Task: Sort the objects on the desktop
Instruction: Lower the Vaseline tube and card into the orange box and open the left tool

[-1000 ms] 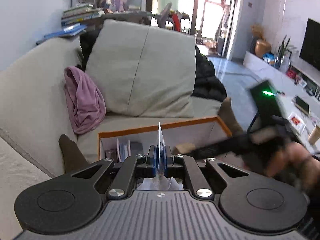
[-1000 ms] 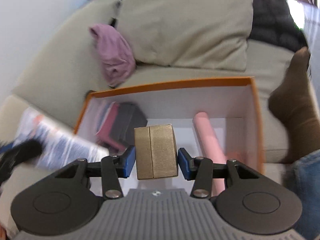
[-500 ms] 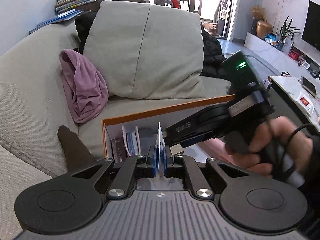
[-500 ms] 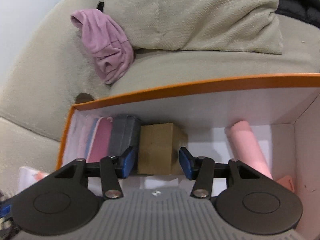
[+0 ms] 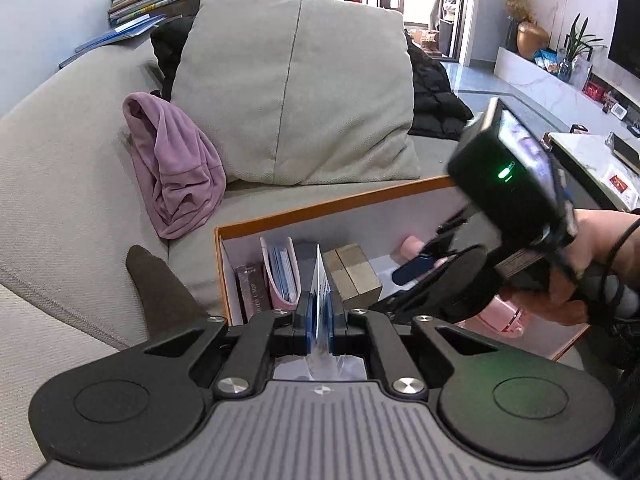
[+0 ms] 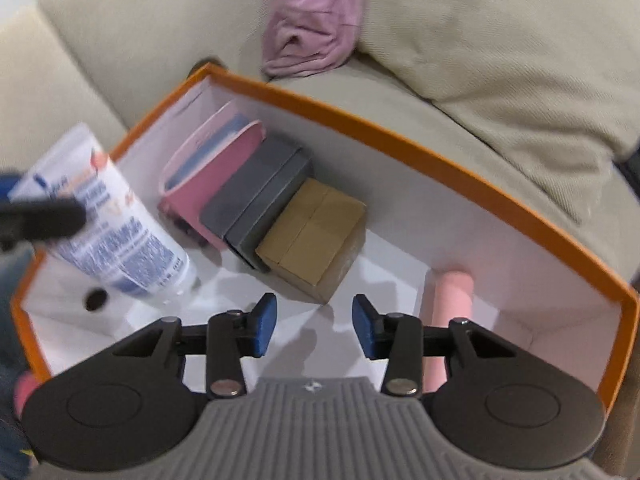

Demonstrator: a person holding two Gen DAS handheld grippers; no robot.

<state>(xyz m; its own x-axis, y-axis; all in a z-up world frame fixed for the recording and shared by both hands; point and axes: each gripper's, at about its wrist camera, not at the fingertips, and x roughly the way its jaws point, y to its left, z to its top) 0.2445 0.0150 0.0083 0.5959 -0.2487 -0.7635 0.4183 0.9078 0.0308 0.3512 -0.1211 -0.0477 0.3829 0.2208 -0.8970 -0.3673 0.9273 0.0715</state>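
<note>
An orange-rimmed white box sits on the sofa. Inside it stand a pink case, a grey box and a tan cardboard box, side by side; a pink roll lies at the right. My right gripper is open and empty, just short of the tan box. My left gripper is shut on a white tube with blue print, held above the box's left part; the tube also shows in the right wrist view. The tan box and my right gripper show in the left wrist view.
A purple cloth lies on the sofa seat beside a beige cushion. A dark jacket lies behind the cushion. A brown sock toe sits left of the box. A low table with small items stands at right.
My right gripper lowered the tan box into the orange box beside the grey box, opened and drew back. My left gripper with the tube has come closer over the box.
</note>
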